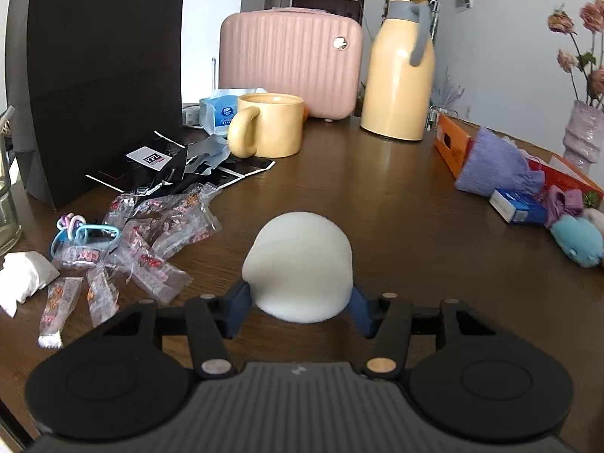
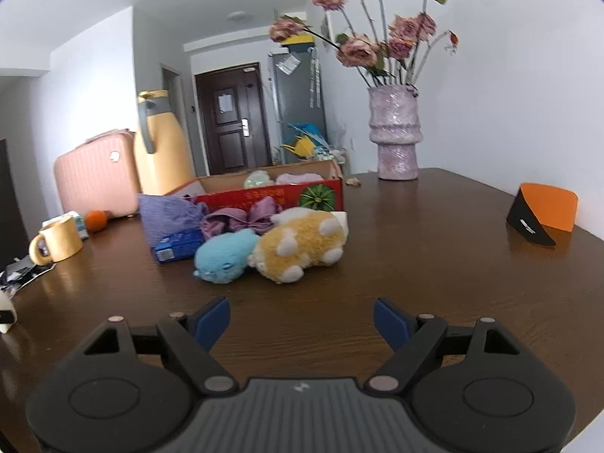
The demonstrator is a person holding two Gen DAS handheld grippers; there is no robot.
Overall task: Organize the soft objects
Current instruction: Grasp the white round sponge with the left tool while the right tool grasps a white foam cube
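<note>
A white, dome-shaped soft pad [image 1: 300, 264] rests on the brown table [image 1: 377, 196], and my left gripper [image 1: 300, 300] is shut on its near end, a blue pad pressing each side. My right gripper [image 2: 302, 317] is open over bare table with nothing between its fingers. Ahead of it lie a blue plush [image 2: 226, 251] and a yellow-and-white plush [image 2: 302, 245], touching each other. Behind them are a purple satin bow [image 2: 243, 215], a purple knit pouch [image 2: 166, 211] and a red cardboard box [image 2: 271, 196] holding more soft items. In the left wrist view the pouch [image 1: 494, 166] and blue plush [image 1: 577, 241] sit at the right.
Several clear snack packets [image 1: 151, 241] and black wrappers lie at the left. A yellow mug [image 1: 270, 124], yellow thermos [image 1: 400, 71] and pink case [image 1: 290, 60] stand at the back. A blue tissue pack [image 2: 177, 245], a vase of flowers [image 2: 394, 132] and an orange-black card [image 2: 543, 213] are also there.
</note>
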